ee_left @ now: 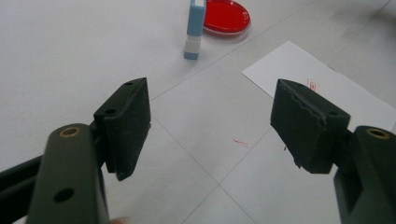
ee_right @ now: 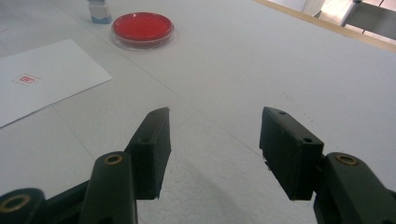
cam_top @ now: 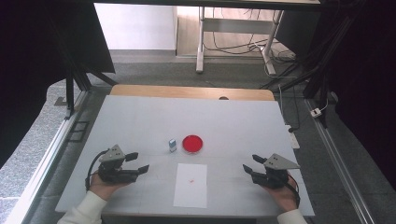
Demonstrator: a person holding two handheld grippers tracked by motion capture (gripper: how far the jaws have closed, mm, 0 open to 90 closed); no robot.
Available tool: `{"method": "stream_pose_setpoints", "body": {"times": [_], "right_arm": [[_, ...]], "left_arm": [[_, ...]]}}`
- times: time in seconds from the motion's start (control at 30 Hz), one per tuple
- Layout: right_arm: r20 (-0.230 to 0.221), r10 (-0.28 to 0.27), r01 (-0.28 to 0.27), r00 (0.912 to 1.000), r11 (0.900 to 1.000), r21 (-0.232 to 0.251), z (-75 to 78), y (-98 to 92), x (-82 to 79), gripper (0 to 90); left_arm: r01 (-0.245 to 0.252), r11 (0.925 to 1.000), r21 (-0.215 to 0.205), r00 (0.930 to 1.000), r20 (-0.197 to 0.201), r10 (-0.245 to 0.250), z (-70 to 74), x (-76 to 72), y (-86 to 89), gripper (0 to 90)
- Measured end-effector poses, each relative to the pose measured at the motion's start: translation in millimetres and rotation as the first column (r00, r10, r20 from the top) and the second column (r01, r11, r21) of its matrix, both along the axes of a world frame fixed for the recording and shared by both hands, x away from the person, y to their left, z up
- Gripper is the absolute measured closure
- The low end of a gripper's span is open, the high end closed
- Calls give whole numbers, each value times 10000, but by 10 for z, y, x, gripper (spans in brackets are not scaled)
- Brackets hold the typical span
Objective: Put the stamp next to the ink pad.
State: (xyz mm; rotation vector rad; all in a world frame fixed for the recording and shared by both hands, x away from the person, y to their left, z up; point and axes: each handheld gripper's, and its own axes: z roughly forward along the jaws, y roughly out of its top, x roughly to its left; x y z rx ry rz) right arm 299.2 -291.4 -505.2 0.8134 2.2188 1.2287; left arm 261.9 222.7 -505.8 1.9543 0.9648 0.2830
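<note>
Left claw (cam_top: 140,162), seen from above: jaws parted and released, nothing between them, held just over the counter (cam_top: 140,116) at its near left. Right claw (cam_top: 250,164): likewise parted and empty, at the near right. In the left gripper view the jaws frame bare counter and point toward the small blue-and-white stamp (ee_left: 195,29), which stands upright and untouched near the middle of the counter. Just beside it, apparently not touching, lies the round red ink pad (cam_top: 192,143), a shallow clear dish with no lid seen on it. Nearer the person, between the two claws, lies the white sheet of paper (cam_top: 191,185), which carries a small red square imprint (ee_right: 26,79).

Progress, as judged: one imprint is already on the sheet; the stamp is set down, and any further stamping would begin with a fresh grasp.

Count: two claws, one stamp, one ink pad, one sheet, one imprint.
</note>
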Motion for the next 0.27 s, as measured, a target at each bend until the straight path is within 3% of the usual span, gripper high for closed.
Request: {"method": "stream_pose_setpoints", "body": {"times": [0.27], "right_arm": [[-5, 14, -14, 10000, 10000, -39, 1, 4, -4, 428]], "left_arm": [[12, 10000, 22, 10000, -9, -12, -3, 3, -2, 289]]}}
